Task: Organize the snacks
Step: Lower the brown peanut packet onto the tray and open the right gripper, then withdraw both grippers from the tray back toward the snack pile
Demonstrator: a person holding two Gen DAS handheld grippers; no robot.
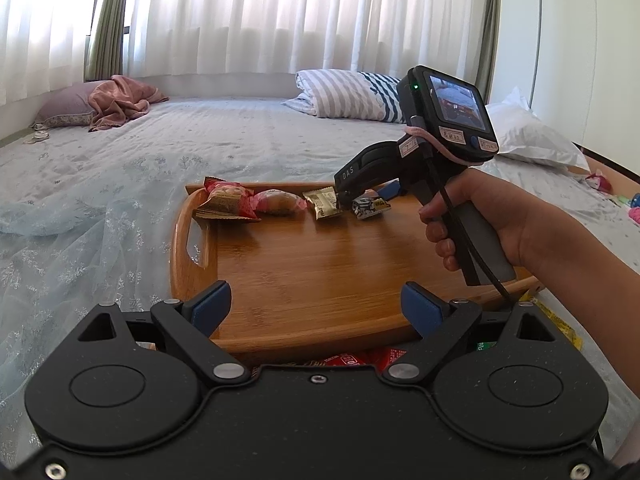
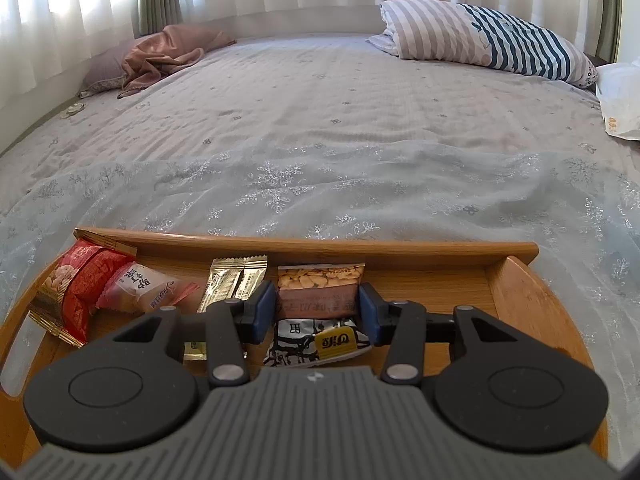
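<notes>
Here the peanut packet (image 2: 320,292) lies squarely between the jaws of the right gripper (image 2: 318,312), its long axis running away from the camera toward the tray's far wall (image 2: 320,248), its clear window of nuts at the far end. The blue pads (image 2: 266,304) flank its two long sides; whether they press on it or have just let go I cannot tell (the gaps look hairline at best). Just nearer the camera lies a black-and-white packet (image 2: 312,340) with a yellow label bearing Chinese characters I cannot read with confidence. To the left along the same wall sit a gold sachet (image 2: 232,284), a pink wrapped cake (image 2: 140,286) printed in Chinese, and a red peanut bag (image 2: 76,292).

The right hand (image 1: 480,224) is plainly the nearer one; its gripper body reads "DAS". The left gripper (image 1: 316,312) hangs at the tray's near edge, jaws spread wide and empty, above a red wrapper (image 1: 360,358) tucked under the tray.
</notes>
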